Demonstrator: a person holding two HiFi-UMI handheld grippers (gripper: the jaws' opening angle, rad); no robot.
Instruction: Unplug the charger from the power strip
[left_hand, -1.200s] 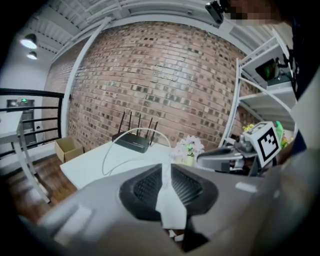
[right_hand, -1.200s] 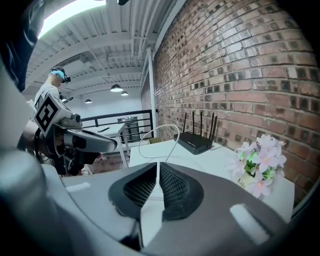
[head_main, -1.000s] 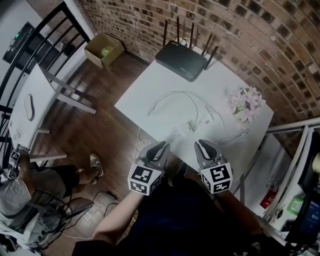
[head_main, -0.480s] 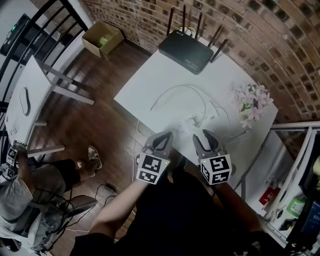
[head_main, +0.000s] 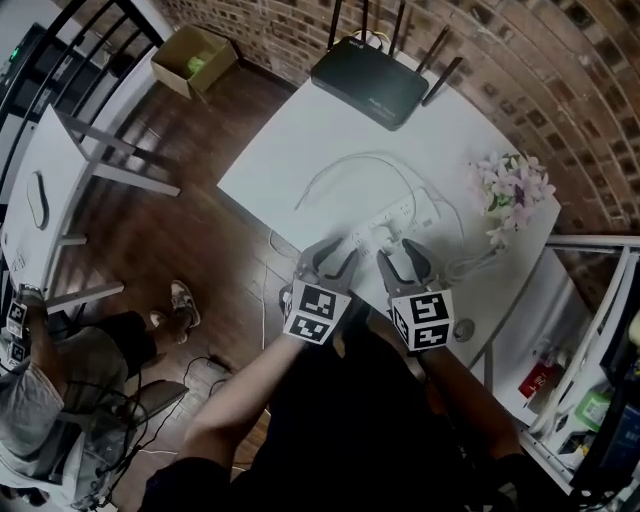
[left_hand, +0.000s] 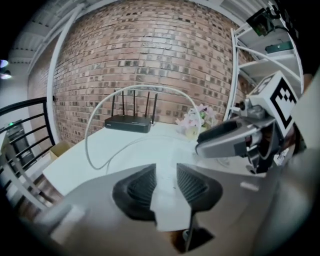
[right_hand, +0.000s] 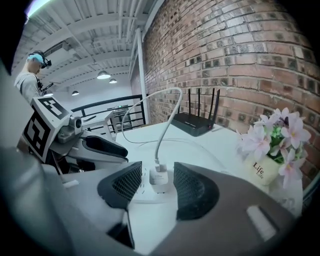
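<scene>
A white power strip lies near the front edge of the white table. A small white charger is plugged into the power strip, and its white cable arches up and away. My right gripper has the charger between its jaws, which are opening; the pads stand clear of it. The jaws of my left gripper are opening too, with the near end of the power strip between its pads, not pressed. In the head view my left gripper and right gripper sit side by side at the strip.
A black router with antennas stands at the table's far edge. A small pot of pink flowers is at the right. The charger cable loops across the table's middle. White shelves stand to the right, and a seated person is at the lower left.
Both grippers have moved down and forward from the table's front edge to the power strip. Their jaws now stand wider apart.
</scene>
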